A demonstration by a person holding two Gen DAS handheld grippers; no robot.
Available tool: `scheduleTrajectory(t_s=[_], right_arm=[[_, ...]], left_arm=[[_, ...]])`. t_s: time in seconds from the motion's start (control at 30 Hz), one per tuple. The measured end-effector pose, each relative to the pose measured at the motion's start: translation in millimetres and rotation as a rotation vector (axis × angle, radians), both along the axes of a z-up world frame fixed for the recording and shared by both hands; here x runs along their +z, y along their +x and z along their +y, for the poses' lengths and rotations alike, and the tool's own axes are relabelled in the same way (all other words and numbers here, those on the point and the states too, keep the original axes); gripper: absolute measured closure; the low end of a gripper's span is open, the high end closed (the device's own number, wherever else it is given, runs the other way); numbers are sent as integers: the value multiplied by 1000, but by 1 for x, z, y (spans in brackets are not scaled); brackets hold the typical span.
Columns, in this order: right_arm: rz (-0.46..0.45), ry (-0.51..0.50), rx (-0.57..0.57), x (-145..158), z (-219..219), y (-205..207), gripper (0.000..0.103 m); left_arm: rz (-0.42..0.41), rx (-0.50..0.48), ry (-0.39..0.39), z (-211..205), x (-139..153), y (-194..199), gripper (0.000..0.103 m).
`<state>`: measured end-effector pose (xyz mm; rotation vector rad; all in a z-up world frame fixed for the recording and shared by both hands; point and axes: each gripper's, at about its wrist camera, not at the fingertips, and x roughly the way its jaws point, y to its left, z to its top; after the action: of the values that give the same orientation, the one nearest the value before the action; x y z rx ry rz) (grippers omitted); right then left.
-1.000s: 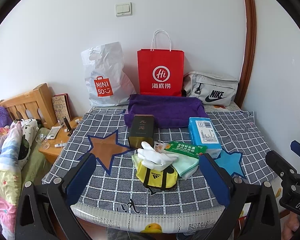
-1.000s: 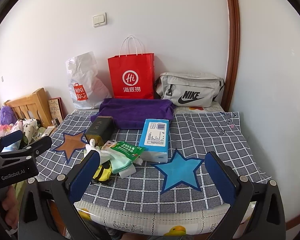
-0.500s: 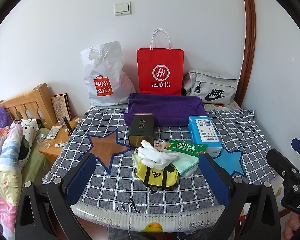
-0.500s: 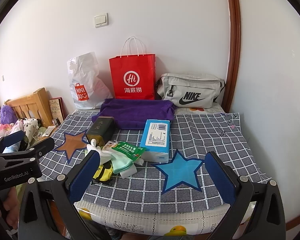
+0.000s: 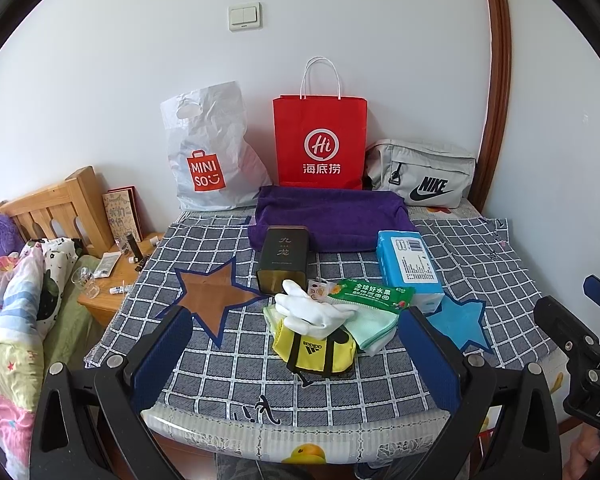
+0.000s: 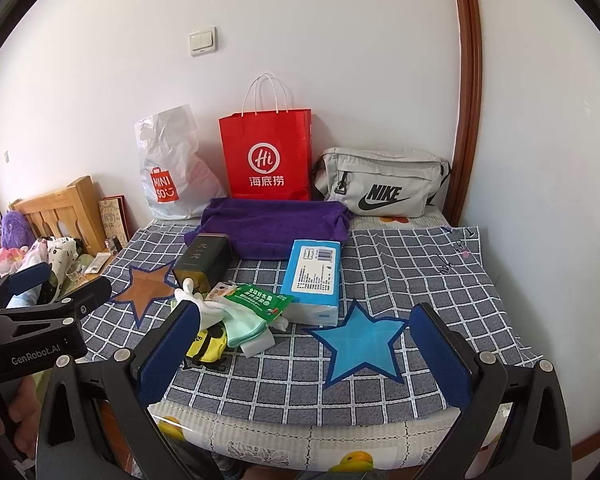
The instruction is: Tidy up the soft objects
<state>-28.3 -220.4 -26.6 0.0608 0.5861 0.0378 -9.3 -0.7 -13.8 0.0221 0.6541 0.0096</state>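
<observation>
Left gripper [image 5: 296, 360] and right gripper [image 6: 306, 354] both spread wide, empty (above table edge); white glove [image 5: 314, 314] tops pile.

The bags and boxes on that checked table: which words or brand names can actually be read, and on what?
"MINI SO" on the white plastic bag.
"Hi" and "海底捞" on the red paper bag.
"NIKE" on the grey waist bag.
"adidas" on the yellow pouch.
"九龙" on the dark tin.
"GenRobot.AI" on the left hand-held gripper.
Blue tissue pack and green packet: print too small.
</observation>
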Motion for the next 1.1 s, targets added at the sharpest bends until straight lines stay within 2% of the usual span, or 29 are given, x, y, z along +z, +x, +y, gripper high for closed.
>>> scheduleTrajectory(t_s=[1.1], right_arm=[[-3,-1,8,0,3,-1,0]], left_arm=[[17,-2,2,3,-5,2,0]])
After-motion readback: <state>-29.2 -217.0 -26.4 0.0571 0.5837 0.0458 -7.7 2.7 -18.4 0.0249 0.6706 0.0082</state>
